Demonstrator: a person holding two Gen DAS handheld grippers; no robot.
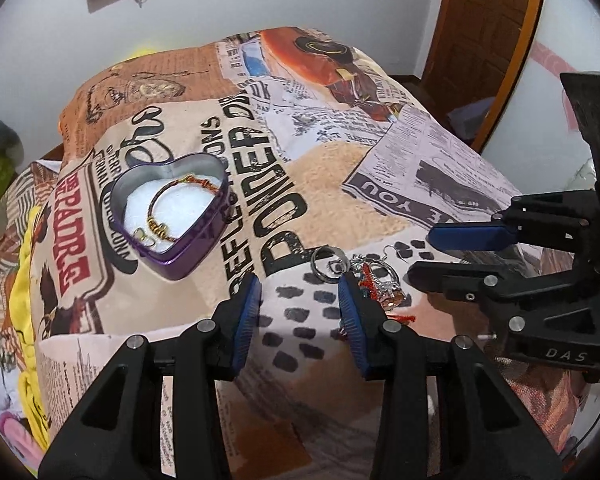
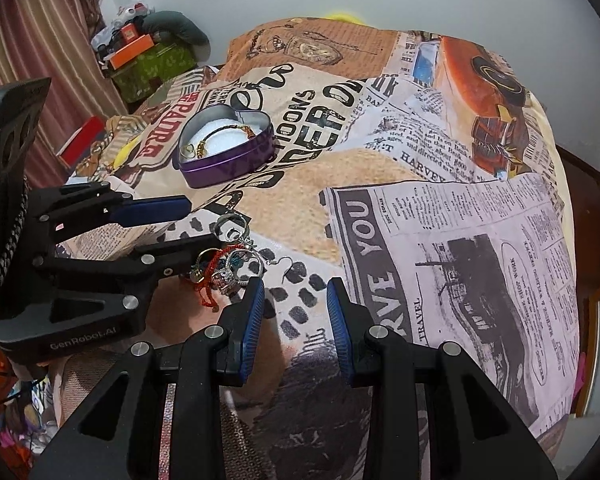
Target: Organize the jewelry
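A purple heart-shaped tin (image 1: 168,216) (image 2: 224,160) stands open on the printed bedcover, with a gold bracelet (image 1: 180,208) on its white lining. A tangle of jewelry (image 1: 374,280) (image 2: 224,270) with red thread lies nearer, a silver ring (image 1: 326,264) (image 2: 230,226) and an earring hook (image 2: 286,268) beside it. My left gripper (image 1: 299,280) (image 2: 202,222) is open over the cloth, its right finger against the tangle and the ring just past its tips. My right gripper (image 2: 294,282) (image 1: 422,254) is open too, its left finger beside the tangle, nothing between its pads.
The newspaper-print bedcover (image 2: 440,240) drapes over a rounded bed. A wooden door (image 1: 480,20) stands at the far right, a curtain (image 2: 40,40) and stacked boxes (image 2: 148,52) at the far left. Yellow cloth (image 1: 24,260) bunches along the bed's left side.
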